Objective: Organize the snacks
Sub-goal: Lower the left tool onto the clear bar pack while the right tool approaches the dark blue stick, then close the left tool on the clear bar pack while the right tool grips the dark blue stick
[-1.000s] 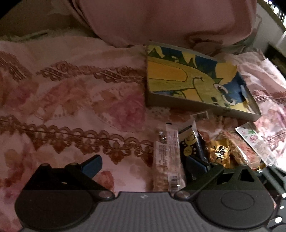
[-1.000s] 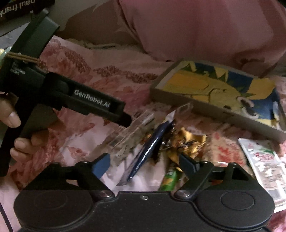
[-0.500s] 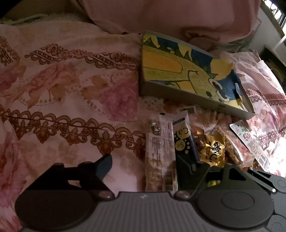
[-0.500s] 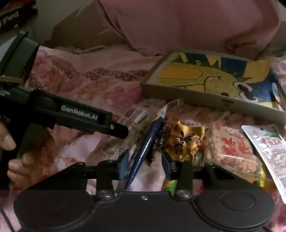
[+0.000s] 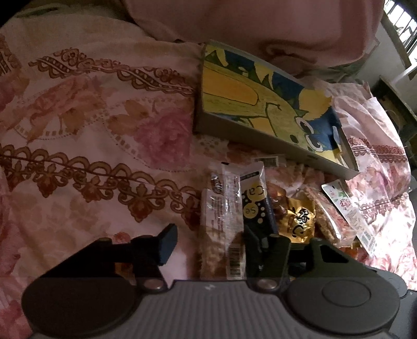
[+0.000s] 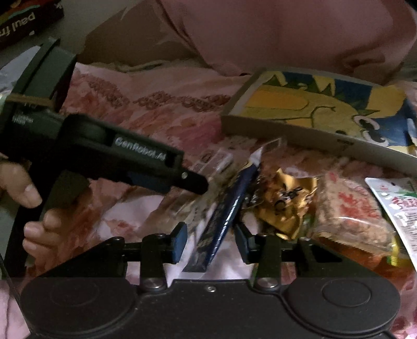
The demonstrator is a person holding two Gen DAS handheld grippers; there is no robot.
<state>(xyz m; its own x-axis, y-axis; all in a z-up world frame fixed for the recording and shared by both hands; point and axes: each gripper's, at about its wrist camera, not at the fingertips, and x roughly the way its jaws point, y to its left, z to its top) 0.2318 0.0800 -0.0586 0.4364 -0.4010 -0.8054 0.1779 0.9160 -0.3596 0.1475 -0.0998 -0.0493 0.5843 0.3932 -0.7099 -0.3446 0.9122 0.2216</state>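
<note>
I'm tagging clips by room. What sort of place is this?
Most likely a bedroom, with the work done on a bed. The snack packets and picture box lie on a soft floral bedspread, and a pink pillow-like cushion sits behind.

floral bedspread [image 5: 109,135] under a shallow cartoon-printed box [image 5: 263,104] and snack packets [image 5: 260,208]

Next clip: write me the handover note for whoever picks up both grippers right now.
Left gripper: jaws open, straddling the clear-wrapped bar on the floral bedspread; not gripped.
Right gripper: jaws open around the dark blue packet, which stands on edge; whether the pads touch is unclear.
Gold packet, red-print rice cake and white sachet lie loose beside it.
The yellow-and-blue box holds no snacks that I can see.
Done: nothing sorted. Left: every snack.
</note>
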